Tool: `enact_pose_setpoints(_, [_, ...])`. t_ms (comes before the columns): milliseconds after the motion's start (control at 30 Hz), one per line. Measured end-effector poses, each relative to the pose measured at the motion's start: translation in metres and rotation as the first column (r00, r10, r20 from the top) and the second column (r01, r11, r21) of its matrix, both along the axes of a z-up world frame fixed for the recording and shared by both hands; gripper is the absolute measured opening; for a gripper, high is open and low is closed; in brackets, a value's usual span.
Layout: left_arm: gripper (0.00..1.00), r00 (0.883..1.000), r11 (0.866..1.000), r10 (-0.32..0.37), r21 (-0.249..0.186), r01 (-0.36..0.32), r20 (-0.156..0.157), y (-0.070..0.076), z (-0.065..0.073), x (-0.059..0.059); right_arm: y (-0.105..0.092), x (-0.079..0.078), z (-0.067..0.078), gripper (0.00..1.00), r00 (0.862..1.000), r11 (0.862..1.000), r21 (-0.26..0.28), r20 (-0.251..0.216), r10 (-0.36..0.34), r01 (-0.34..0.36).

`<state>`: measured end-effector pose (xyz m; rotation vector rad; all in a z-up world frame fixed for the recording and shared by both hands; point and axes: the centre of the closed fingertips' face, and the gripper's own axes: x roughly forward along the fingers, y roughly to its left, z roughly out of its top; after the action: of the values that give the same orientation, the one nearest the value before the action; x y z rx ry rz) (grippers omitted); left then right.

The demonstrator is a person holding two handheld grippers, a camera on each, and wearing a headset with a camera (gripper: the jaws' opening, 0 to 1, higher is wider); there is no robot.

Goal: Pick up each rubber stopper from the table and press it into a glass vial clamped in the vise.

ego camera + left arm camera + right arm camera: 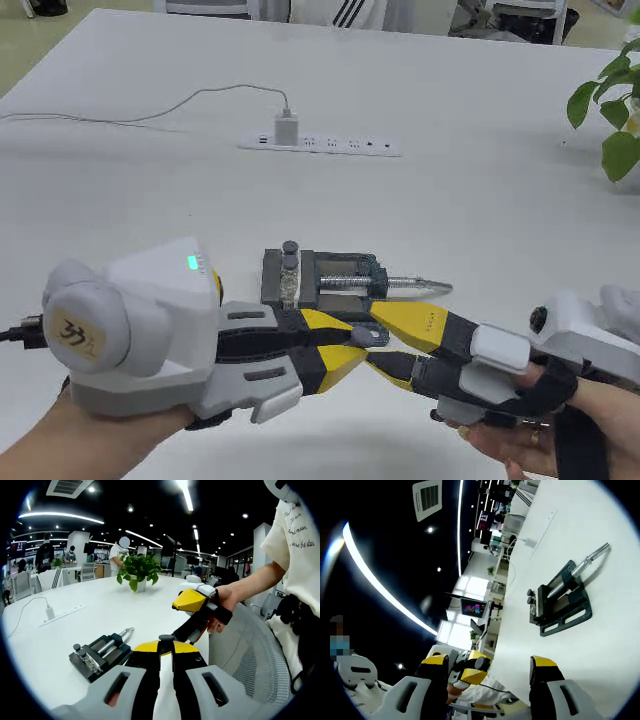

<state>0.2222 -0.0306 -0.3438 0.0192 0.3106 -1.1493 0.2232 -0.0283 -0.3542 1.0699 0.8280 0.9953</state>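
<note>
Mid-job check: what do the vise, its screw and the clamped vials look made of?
The vise is dark grey and matte, so probably painted or cast metal. The screw looks like bare metal, going by its bright silver shine. The vials have clear, see-through walls and are likely glass, though plastic can't be ruled out.

**A broad white bench in an open office**

My bench [480, 120] is a wide, matte white top. Toward its far side lies a white power strip [320, 143] with a charger [286, 127] plugged in, its grey cable [130, 118] trailing off to my left. A leafy potted plant [136, 571] stands on the bench, off to my right. Around it I see an open office. The dark ceiling carries long bright light strips [60, 516], round spots and a square air vent [67, 487]. There is a white pillar [78, 542], some chairs [87, 571] and a few people [46, 552] standing far off. A grey mesh chair [250, 650] sits just beside the bench.
</note>
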Motion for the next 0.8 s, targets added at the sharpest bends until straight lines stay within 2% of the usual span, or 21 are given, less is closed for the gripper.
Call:
enact_pose_setpoints(67, [0.04,1.000,1.000,0.001,0.005,-0.001,-0.004,0.001,-0.002,0.000,-0.002,0.003,-0.004,0.71,0.999,0.999,-0.032,0.041,0.002,-0.001])
enact_pose_setpoints(100, [0.04,1.000,1.000,0.000,0.009,0.000,-0.005,0.001,-0.004,0.000,-0.002,0.003,-0.004,0.76,0.997,0.999,-0.049,0.078,0.004,0.000])
enact_pose_setpoints(133, [0.04,1.000,1.000,0.000,0.011,0.000,-0.006,0.002,-0.004,0.000,-0.001,0.002,-0.005,0.80,0.996,0.998,-0.063,0.086,0.008,-0.003])
enact_pose_setpoints(300, [0.04,1.000,1.000,-0.001,0.023,0.001,-0.015,0.004,-0.008,-0.001,-0.004,0.003,-0.012,0.99,0.979,0.985,-0.169,0.198,0.054,-0.020])
enact_pose_setpoints(433, [0.04,1.000,1.000,-0.001,0.031,0.001,-0.020,0.005,-0.011,-0.001,-0.003,-0.004,-0.012,0.99,0.959,0.971,-0.232,0.254,0.121,-0.061])
enact_pose_setpoints(533, [0.04,1.000,0.999,-0.004,0.038,0.005,-0.027,0.006,-0.014,-0.001,-0.002,-0.007,-0.013,0.99,0.936,0.953,-0.289,0.302,0.179,-0.088])
enact_pose_setpoints(567, [0.04,1.000,0.999,-0.005,0.042,0.007,-0.029,0.006,-0.015,-0.002,-0.001,-0.008,-0.011,0.99,0.928,0.950,-0.297,0.318,0.194,-0.097])
enact_pose_setpoints(633, [0.04,0.999,0.999,-0.010,0.048,0.011,-0.031,0.006,-0.017,-0.002,-0.001,-0.007,-0.009,0.99,0.919,0.945,-0.311,0.334,0.208,-0.101])
enact_pose_setpoints(667, [0.04,0.999,0.999,-0.013,0.052,0.015,-0.035,0.006,-0.018,-0.003,-0.005,-0.005,-0.014,0.99,0.903,0.936,-0.337,0.362,0.233,-0.106])
enact_pose_setpoints(733, [0.04,0.999,0.998,-0.017,0.059,0.019,-0.038,0.006,-0.020,-0.003,-0.005,-0.005,-0.014,0.99,0.880,0.918,-0.380,0.389,0.273,-0.117])
enact_pose_setpoints(767, [0.04,0.999,0.998,-0.019,0.063,0.021,-0.040,0.007,-0.021,-0.004,-0.005,-0.007,-0.014,0.99,0.856,0.896,-0.422,0.405,0.320,-0.136])
enact_pose_setpoints(800, [0.04,0.999,0.998,-0.020,0.064,0.023,-0.042,0.007,-0.022,-0.004,-0.004,-0.008,-0.014,0.98,0.840,0.884,-0.445,0.417,0.347,-0.144])
